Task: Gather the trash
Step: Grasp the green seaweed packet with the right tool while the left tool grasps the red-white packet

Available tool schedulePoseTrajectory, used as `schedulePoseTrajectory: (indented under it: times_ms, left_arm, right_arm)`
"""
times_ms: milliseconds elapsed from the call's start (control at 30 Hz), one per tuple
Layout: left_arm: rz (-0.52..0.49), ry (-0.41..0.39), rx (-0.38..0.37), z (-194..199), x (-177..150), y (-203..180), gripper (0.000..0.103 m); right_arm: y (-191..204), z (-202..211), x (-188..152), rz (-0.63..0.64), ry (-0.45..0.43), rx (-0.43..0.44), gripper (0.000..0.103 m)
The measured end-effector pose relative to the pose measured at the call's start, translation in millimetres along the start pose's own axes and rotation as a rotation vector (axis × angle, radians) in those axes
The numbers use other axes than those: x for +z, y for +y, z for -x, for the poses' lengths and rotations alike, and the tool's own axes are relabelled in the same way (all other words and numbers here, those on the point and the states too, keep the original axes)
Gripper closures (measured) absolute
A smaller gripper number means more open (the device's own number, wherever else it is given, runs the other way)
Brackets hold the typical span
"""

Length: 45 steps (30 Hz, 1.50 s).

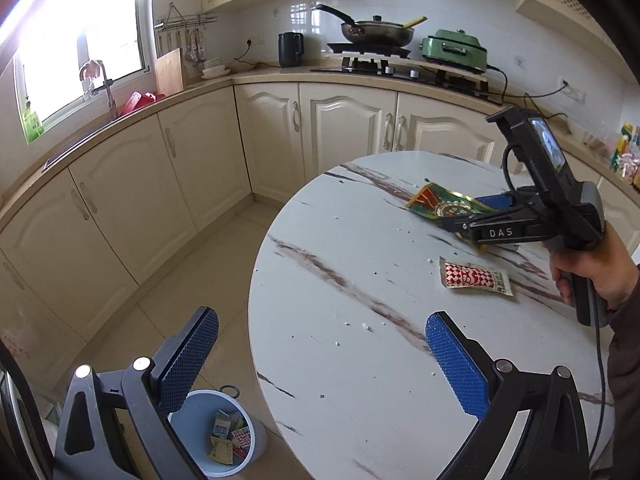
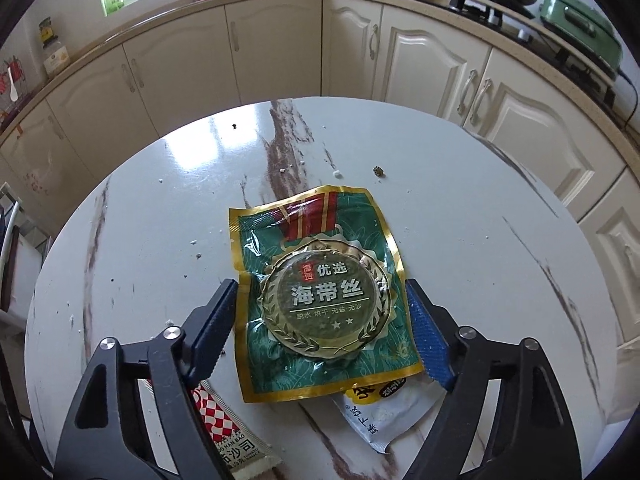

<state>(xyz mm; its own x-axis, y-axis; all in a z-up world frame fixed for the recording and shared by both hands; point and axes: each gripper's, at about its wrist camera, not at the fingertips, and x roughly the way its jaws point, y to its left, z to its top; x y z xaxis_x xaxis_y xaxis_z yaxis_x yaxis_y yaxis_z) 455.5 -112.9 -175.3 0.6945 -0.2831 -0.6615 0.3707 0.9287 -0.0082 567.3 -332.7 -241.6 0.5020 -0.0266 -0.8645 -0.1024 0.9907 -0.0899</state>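
The round marble table [image 2: 500, 240] fills the view under my right gripper [image 2: 320, 320], its white top scattered with crumbs ahead of my fingers. Down past my left gripper [image 1: 320, 352], on the floor below its left finger, stands the blue bin [image 1: 256, 436] with a few wrappers already in it. My left gripper hangs wide with nothing between its pads, half over the table edge.

The green seaweed packet [image 2: 320, 300] lies flat between my right fingers, one pad just beside each long edge; the jaws sit about half wide and I judge the pads are at the foil edges but not yet pinching it firmly. Under the packet's near end, towards my right finger, pokes a white and yellow sachet [image 2: 380, 412], and beneath my left finger lies the red checked ketchup sachet [image 2: 224, 428].

The risk as I see it: the packet is thin, flat and slippery, so squeezing from the sides may just buckle it or let it pop out. The white sachet below might drag along and drop on the way to the bin
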Motion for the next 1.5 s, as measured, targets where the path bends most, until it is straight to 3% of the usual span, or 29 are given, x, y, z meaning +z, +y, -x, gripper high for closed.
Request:
schedulePoseTrajectory:
  times_ms: [67, 200, 433, 800, 900, 1100, 1500]
  left_arm:
    - [-0.006, 0.004, 0.001, 1.2, -1.2, 1.2, 0.001]
    - [-0.014, 0.008, -0.002, 5.4, -4.3, -3.2, 0.001]
    - [-0.031, 0.022, -0.015, 10.6, -5.9, -5.9, 0.001]
    - [-0.105, 0.114, -0.167, -27.7, 3.1, -39.5, 0.001]
    - [-0.168, 0.131, -0.153, -40.4, 8.5, -56.9, 0.001]
    - [-0.332, 0.104, -0.204, -63.5, 22.0, -80.9, 0.001]
    - [-0.521, 0.097, -0.285, -123.3, 36.1, -103.9, 0.007]
  right_arm:
    - [-2.3, 7.9, -1.2, -0.023, 0.001, 0.032, 0.046]
    - [-1.3, 14.5, -7.7, -0.011, 0.005, 0.006, 0.051]
    - [-5.1, 28.7, -24.1, -0.038, -0.007, 0.029, 0.052]
    - [-52.0, 88.6, -61.3, -0.157, -0.091, 0.026, 0.053]
    - [-59.2, 101.9, -77.8, -0.165, -0.09, 0.002, 0.053]
    - [-71.1, 122.1, -116.2, -0.197, -0.075, -0.031, 0.053]
    - [-82.0, 127.7, -151.5, -0.24, -0.073, 0.015, 0.053]
